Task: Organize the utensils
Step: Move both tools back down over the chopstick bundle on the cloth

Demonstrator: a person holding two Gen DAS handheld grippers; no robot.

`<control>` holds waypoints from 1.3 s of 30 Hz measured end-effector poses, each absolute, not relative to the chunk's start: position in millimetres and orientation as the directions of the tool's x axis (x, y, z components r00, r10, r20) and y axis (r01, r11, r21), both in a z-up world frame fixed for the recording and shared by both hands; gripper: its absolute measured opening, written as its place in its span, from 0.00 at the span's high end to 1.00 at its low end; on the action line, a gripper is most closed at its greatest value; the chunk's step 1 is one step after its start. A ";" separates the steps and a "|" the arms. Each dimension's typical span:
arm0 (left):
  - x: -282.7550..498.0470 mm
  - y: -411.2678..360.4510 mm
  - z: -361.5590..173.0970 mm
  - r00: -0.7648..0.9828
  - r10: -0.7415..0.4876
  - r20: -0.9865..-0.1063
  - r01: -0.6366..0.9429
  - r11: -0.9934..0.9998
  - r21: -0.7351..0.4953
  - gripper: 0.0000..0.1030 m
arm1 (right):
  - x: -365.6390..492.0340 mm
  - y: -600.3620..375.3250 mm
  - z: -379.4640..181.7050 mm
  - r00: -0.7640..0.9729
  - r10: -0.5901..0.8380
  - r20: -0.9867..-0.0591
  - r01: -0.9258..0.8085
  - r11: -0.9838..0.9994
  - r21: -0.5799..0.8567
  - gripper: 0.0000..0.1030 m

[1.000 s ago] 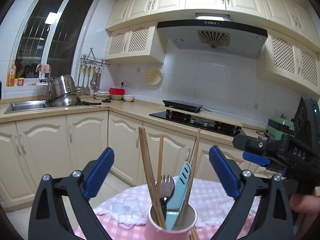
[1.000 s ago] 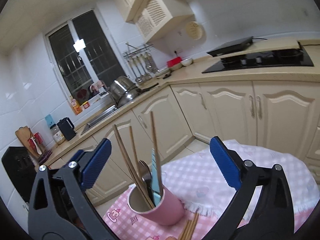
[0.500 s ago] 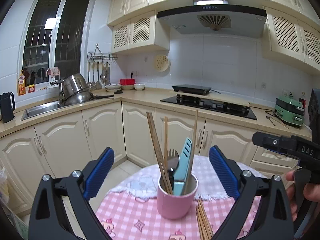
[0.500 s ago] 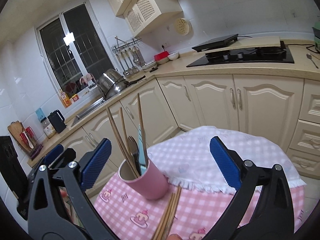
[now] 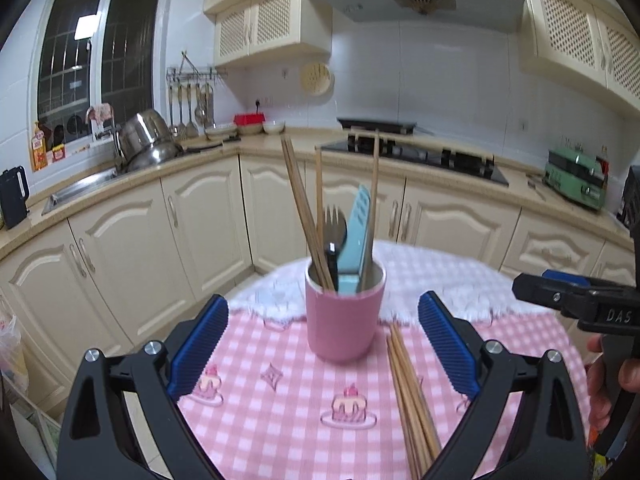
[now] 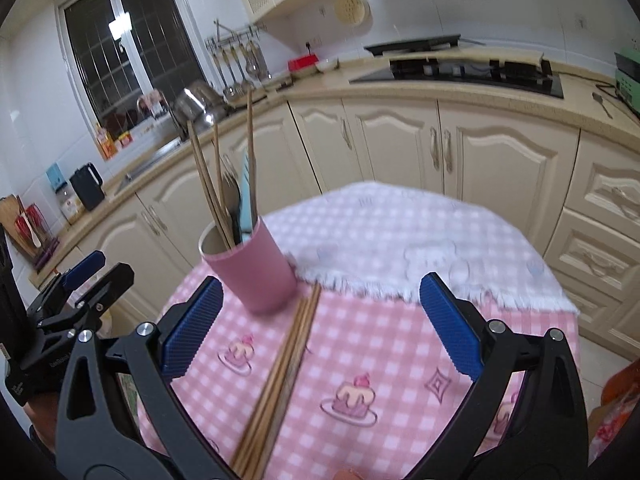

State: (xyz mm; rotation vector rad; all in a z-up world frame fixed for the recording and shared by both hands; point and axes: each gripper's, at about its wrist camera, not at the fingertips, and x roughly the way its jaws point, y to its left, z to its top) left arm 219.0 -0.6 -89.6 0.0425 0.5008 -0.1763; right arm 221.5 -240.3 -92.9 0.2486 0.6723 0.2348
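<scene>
A pink cup stands upright on the pink checked tablecloth. It holds several wooden chopsticks, a metal fork and a light blue utensil. A bundle of loose chopsticks lies flat on the cloth just right of the cup. My left gripper is open and empty, in front of the cup. In the right wrist view the cup is at the upper left and the loose chopsticks lie between the open, empty fingers of my right gripper.
The round table's far half carries a white fringed cloth. Cream kitchen cabinets, a sink with steel pots and a gas hob run behind the table. The right gripper shows at the right edge of the left wrist view.
Both grippers have pulled back from the cup and tilted down, so more of the tablecloth and the loose chopsticks show. Both stay open and empty.
</scene>
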 end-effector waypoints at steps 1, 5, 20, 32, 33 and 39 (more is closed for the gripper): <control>219.7 -0.4 -96.3 0.851 -0.162 -0.499 0.182 0.983 -0.010 0.09 | 220.6 -241.2 -96.8 0.753 0.291 -0.590 -0.128 0.945 0.303 0.06; 223.3 -2.0 -114.4 0.823 -0.161 -0.545 0.187 0.982 -0.008 0.09 | 219.5 -243.4 -107.0 0.736 0.288 -0.613 -0.112 0.944 0.310 0.06; 240.1 -29.1 -195.0 0.655 -0.179 -0.734 0.292 0.956 0.027 0.09 | 222.9 -247.7 -149.3 0.663 0.285 -0.692 -0.080 0.947 0.312 0.06; 248.1 -44.8 -225.3 0.575 -0.168 -0.801 0.337 0.941 0.044 0.09 | 229.9 -251.4 -175.3 0.609 0.270 -0.746 -0.052 0.952 0.301 0.06; 248.4 -44.9 -225.7 0.574 -0.167 -0.802 0.336 0.941 0.044 0.09 | 230.6 -249.9 -176.1 0.604 0.268 -0.751 -0.054 0.954 0.296 0.06; 244.6 -44.5 -225.9 0.590 -0.104 -0.801 0.324 0.939 0.117 0.09 | 228.7 -219.0 -191.1 0.548 0.222 -0.807 -0.125 0.975 0.184 0.06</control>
